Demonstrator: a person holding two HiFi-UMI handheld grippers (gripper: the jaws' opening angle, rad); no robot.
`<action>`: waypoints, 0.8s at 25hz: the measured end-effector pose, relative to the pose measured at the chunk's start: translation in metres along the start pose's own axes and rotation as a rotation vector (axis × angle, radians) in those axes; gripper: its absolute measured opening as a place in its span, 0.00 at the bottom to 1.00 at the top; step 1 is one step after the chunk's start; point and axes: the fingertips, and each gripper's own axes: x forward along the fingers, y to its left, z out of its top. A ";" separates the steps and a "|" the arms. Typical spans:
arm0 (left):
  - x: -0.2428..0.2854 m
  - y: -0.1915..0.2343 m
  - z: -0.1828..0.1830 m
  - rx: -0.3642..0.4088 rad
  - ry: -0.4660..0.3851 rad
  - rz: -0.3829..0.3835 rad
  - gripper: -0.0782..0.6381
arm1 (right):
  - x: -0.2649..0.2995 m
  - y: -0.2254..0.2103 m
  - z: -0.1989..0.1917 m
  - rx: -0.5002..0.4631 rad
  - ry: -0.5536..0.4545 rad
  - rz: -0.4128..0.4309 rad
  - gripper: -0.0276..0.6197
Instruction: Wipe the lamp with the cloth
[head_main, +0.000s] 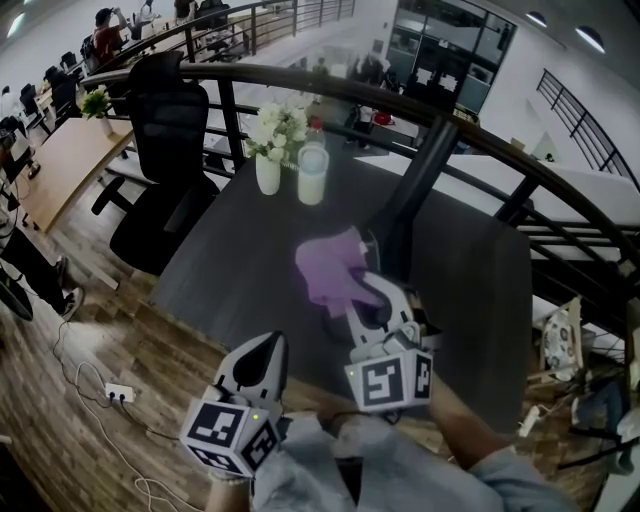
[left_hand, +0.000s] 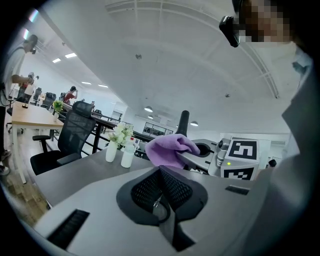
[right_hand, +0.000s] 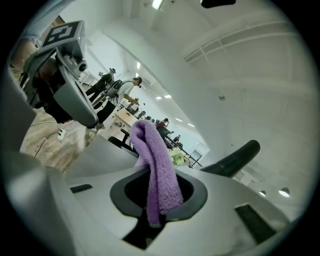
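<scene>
The right claw (head_main: 368, 290) reaches forward over the dark grey counter (head_main: 250, 260), with the person's grey-sleeved forearm behind its marker cube. Its jaws are pinched onto the purple cloth (head_main: 333, 268). In the right gripper view, the cloth (right_hand: 157, 165) rises from between the jaws as a folded strip and flops over beyond their tips. In the head view, the bunched cloth sits at the front of this claw, just left of the lower part of the black lamp stem (head_main: 420, 180). Whether the two touch cannot be told. The stem slants up and away to the right. It shows as a dark bar (right_hand: 235, 157) to the right of the cloth in the right gripper view.

The left claw (head_main: 268, 345) is held low and back at the near edge of the counter, pointing forward. Its jaws are closed together with nothing between them (left_hand: 160, 192). From its own view, the cloth (left_hand: 170, 150) and the lamp stem (left_hand: 183, 122) lie ahead, well apart from it.

A white vase of flowers (head_main: 268, 172) and a white bottle (head_main: 312, 172) stand side by side at the far side of the counter. A black office chair (head_main: 165, 130) stands beyond the counter's left edge.
</scene>
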 end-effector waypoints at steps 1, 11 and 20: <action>0.000 0.000 0.000 0.000 0.000 0.000 0.13 | -0.001 0.000 -0.001 -0.001 -0.001 -0.004 0.12; 0.006 -0.006 0.000 0.012 0.003 -0.022 0.13 | -0.017 -0.039 -0.003 0.012 -0.015 -0.114 0.12; 0.009 -0.017 -0.001 0.024 0.012 -0.035 0.13 | -0.041 -0.104 -0.011 0.059 -0.044 -0.305 0.12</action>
